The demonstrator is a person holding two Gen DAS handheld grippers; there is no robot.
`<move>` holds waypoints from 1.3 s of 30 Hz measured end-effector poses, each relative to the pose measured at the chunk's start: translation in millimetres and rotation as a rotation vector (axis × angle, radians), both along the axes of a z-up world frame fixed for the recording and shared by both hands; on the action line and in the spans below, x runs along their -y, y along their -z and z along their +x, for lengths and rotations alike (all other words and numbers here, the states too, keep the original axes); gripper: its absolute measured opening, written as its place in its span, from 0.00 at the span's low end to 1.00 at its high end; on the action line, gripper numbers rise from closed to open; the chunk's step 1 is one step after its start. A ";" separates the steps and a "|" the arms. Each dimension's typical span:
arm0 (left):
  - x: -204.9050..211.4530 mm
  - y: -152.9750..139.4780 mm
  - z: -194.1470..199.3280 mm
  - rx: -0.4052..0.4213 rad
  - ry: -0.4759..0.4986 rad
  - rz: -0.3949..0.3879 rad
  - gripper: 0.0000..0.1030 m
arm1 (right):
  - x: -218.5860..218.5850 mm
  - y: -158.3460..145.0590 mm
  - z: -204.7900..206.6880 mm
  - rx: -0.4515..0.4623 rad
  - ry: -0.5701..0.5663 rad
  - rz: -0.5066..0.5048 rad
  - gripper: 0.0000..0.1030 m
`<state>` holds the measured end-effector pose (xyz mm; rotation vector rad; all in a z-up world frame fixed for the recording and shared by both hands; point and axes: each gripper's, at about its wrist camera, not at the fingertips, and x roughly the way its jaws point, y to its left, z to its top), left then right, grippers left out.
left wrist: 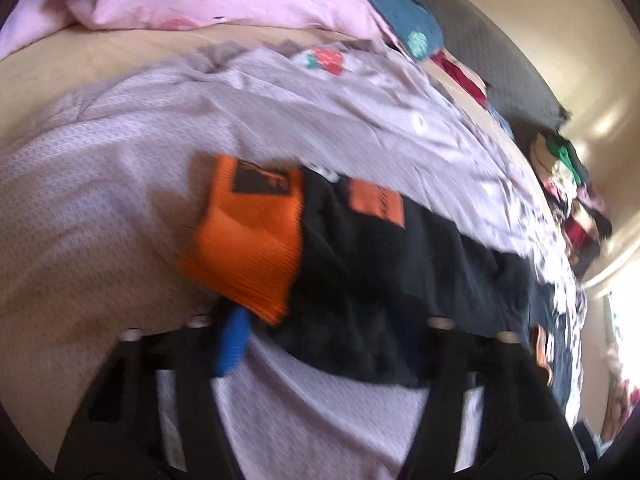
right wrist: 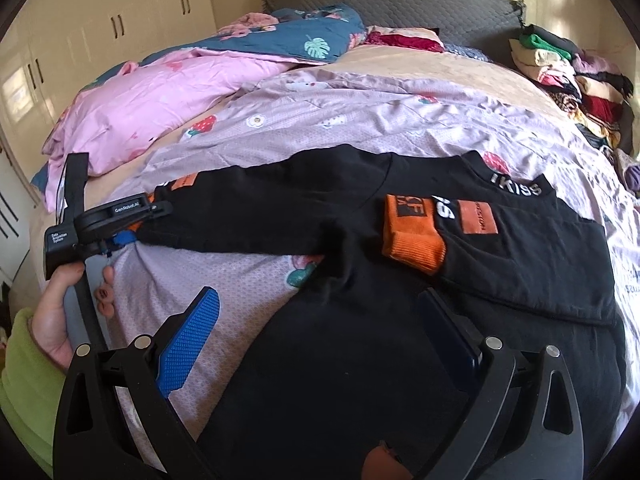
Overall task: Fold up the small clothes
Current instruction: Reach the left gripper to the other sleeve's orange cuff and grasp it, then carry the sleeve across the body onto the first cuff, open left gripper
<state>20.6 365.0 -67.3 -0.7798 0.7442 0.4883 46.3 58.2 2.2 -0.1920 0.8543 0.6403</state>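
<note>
Black plastic is framing the right gripper (right wrist: 320, 332), whose two blue-padded fingers (right wrist: 192, 336) are standing wide apart over the lower body of one black top (right wrist: 320, 392), closing on nothing. That top is lying spread across the bed, and everything else is being placed from it. At the end of its outstretched sleeve, the left gripper (right wrist: 162, 209) is reaching in with its jaws partly drawn together around the fabric. One blue pad (left wrist: 234, 340) is sitting just under that sleeve's orange cuff (left wrist: 244, 248), but the left wrist view is smearing, so I cannot tell whether the pads are pressing on the cloth. One hand (right wrist: 52, 320) in a green sleeve (right wrist: 20, 380) is gripping the handle of that left gripper, beside the sleeve end. A second orange cuff (right wrist: 412, 236) is lying folded onto the top's chest, making two cuffs in all. Two orange patches are showing as well, one (right wrist: 477, 221) just beside the folded cuff and one (right wrist: 185, 181) near the outstretched sleeve's end. Under the top, one lilac printed sheet (right wrist: 320, 128) is spreading out. Beyond the top's collar, one pink quilt (right wrist: 152, 100) and one blue leaf-print quilt (right wrist: 312, 40) are bunching up. Farther past the collar, one stack of folded clothes (right wrist: 568, 76) is sitting by one grey headboard (right wrist: 400, 0).
</note>
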 end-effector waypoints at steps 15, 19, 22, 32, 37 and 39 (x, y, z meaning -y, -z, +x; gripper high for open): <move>22.2 -79.4 -2.3 0.190 0.071 0.094 0.07 | 60.3 -4.3 17.2 -0.021 0.155 0.073 0.96; 37.0 -100.2 6.4 0.233 0.108 0.110 0.07 | 78.9 -8.2 21.2 -0.025 0.205 0.100 0.96; 49.5 -113.3 13.7 0.256 0.131 0.127 0.07 | 89.9 -12.4 21.8 -0.019 0.228 0.116 0.96; 93.1 -145.7 38.1 0.301 0.214 0.176 0.06 | 134.3 -22.5 22.7 -0.022 0.325 0.173 0.96; 119.2 -159.4 48.3 0.317 0.259 0.201 0.06 | 156.8 -27.6 21.0 -0.019 0.355 0.208 0.96; 126.5 -162.7 51.9 0.322 0.272 0.207 0.06 | 165.3 -29.0 20.3 -0.019 0.367 0.221 0.96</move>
